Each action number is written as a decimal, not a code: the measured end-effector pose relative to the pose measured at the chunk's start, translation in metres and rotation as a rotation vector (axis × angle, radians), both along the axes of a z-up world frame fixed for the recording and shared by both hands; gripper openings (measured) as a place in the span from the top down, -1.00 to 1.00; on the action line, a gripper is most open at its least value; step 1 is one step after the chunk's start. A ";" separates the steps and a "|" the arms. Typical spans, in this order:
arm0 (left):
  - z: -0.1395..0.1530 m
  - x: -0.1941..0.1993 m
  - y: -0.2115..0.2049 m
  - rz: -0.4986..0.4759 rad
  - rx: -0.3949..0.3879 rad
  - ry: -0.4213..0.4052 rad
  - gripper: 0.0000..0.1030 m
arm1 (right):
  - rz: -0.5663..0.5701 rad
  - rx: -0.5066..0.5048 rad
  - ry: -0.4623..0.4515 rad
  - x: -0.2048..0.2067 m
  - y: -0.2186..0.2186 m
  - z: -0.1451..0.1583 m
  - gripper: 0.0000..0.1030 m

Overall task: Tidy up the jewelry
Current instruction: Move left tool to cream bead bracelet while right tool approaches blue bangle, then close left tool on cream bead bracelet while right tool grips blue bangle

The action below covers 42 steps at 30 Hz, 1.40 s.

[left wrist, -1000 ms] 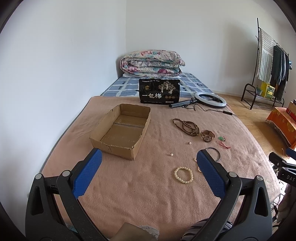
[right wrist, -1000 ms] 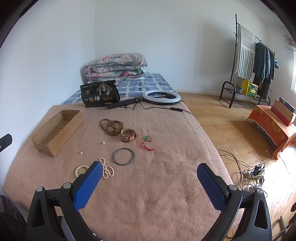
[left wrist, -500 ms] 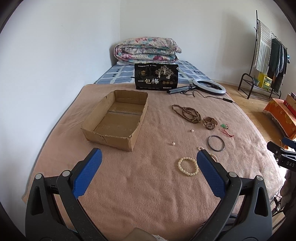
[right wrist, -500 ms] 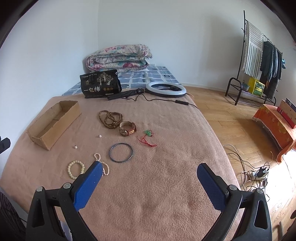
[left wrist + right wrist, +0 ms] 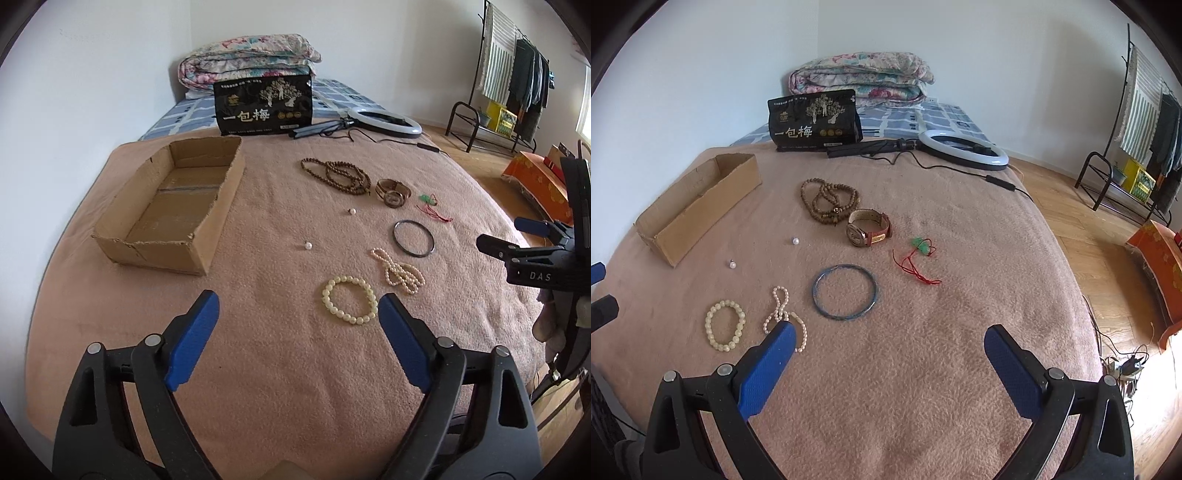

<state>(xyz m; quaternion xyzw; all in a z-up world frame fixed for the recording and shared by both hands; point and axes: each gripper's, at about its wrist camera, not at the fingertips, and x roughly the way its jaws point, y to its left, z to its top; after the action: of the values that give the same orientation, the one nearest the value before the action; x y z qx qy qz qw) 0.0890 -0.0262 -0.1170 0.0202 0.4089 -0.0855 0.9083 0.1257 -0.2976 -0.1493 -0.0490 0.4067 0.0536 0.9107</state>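
Basically, nothing is gripped. The left gripper (image 5: 297, 308) has its jaws closing with only blanket between them; the cream bead bracelet (image 5: 349, 300) lies just beside its right pad, at about 1 o'clock from the jaw gap. The right gripper (image 5: 888, 345) has jaws wide apart and empty.

All the jewelry sits loose on the pink blanket (image 5: 258, 354) over the bed; the empty cardboard box (image 5: 171, 206) is at 10 o'clock in the left view.

Handling, my read:
- Bead bracelet: light, floppy, beads slippery. Pinch across one side of the ring, not through the hole.
- Pearl strand (image 5: 783, 317): limp, will dangle; take it at the bunched middle.
- Dark bangle (image 5: 844, 291): stiff, thin, flat on soft pile, so hard to get under. Clamp the rim edge-on.
- Watch (image 5: 868, 228): heaviest item; grab the strap loop.
- Wooden bead mala (image 5: 829, 201): long, may snag or trail.
- Two loose pearls (image 5: 307, 244): tiny, will roll.
- Green charm on red cord (image 5: 921, 246): featherlight.

Writing: black pouch (image 5: 264, 102) reads "一包梅". "DAS" shows on the right gripper's body in the left view.
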 end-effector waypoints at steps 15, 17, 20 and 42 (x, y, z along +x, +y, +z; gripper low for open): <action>-0.065 0.051 -0.017 -0.061 -0.052 0.199 0.19 | 0.084 -0.020 0.102 0.056 0.022 -0.044 -0.99; -0.068 0.054 -0.015 -0.063 -0.076 0.214 0.21 | 0.095 -0.010 0.115 0.063 0.026 -0.048 -0.99; -0.072 0.058 -0.016 -0.066 -0.098 0.236 0.34 | 0.107 -0.014 0.136 0.071 0.031 -0.054 -0.99; -0.094 0.077 -0.020 -0.076 -0.153 0.292 0.68 | 0.089 0.101 0.255 0.099 0.033 -0.079 -0.84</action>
<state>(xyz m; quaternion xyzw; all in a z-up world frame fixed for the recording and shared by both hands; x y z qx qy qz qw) 0.1656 -0.0466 -0.2114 -0.0460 0.5277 -0.1528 0.8343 0.2246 -0.2649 -0.2278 -0.0139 0.5132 0.1200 0.8497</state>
